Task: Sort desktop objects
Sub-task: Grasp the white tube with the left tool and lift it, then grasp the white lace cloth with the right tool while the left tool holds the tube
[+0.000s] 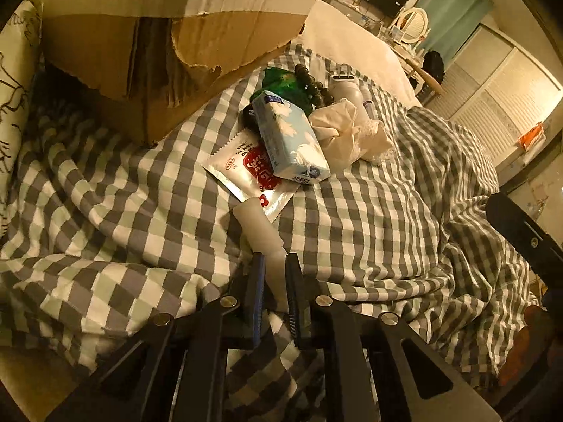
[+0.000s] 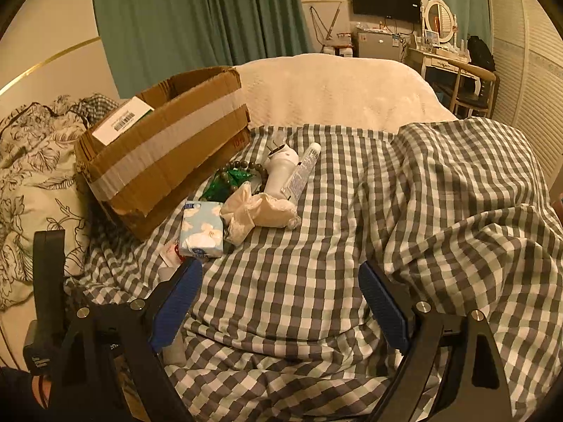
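Barcode label (image 2: pixel 121 122) on cardboard box (image 2: pixel 169 172); left gripper (image 1: pixel 274 263) jaws clamp white tube (image 1: pixel 262 227); right gripper (image 2: pixel 281 274) jaws wide, empty.

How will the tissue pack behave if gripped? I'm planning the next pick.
The tissue pack looks soft-wrapped, so it would probably squash a little under the pads. It seems light for its size. It lies partly on a glossy sachet, so pushing might slide both together.

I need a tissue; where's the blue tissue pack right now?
In the left wrist view the blue tissue pack lies mid-pile on the checked cover, overlapping the red-and-white sachet, beside the cream cloth.
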### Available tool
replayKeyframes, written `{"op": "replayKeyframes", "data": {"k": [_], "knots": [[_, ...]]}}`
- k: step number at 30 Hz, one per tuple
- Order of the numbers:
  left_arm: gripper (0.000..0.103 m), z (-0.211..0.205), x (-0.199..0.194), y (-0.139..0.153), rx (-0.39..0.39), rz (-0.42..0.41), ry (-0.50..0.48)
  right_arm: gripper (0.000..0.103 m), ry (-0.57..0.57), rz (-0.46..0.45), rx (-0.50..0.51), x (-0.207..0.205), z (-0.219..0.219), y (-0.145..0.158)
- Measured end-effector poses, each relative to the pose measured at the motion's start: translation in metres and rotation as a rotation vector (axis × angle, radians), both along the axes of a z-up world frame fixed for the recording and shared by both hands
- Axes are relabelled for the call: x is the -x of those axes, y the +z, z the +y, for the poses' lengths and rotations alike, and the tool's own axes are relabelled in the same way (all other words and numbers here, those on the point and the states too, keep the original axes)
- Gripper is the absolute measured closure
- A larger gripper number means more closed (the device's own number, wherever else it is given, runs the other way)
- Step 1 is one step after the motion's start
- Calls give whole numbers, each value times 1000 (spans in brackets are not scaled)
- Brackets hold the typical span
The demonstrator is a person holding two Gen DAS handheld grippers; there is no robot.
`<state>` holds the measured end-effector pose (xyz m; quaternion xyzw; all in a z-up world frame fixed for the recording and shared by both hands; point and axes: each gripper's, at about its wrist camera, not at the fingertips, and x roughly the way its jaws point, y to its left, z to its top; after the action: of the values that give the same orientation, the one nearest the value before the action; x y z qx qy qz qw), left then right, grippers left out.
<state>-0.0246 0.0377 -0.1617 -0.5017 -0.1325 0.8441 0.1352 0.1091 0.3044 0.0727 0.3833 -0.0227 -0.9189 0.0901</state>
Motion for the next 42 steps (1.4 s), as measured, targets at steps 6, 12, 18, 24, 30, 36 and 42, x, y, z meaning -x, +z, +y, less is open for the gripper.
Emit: {"op": "replayKeyframes", "data": {"k": [6, 12, 18, 24, 30, 36, 42], "knots": [[73, -20, -2, 1, -147, -50, 52, 13, -4, -20, -11, 0, 0, -6], [51, -8, -5, 7, -121, -23, 12, 13, 3, -26, -19, -1, -3, -9], [87, 8, -1, 3, 6, 8, -49, 13, 32, -14, -18, 19, -13, -7], [91, -6, -5, 29, -33, 114, -11, 13, 57, -60, 23, 58, -28, -20], [91, -12, -2, 38, 6, 192, 16, 14, 38, -117, 40, 106, -45, -42], [91, -21, 5, 25, 7, 167, 29, 63, 16, -187, 17, 125, -49, -74], [91, -24, -1, 26, -3, 173, 39, 88, 6, -166, 76, 103, -33, -65]]}}
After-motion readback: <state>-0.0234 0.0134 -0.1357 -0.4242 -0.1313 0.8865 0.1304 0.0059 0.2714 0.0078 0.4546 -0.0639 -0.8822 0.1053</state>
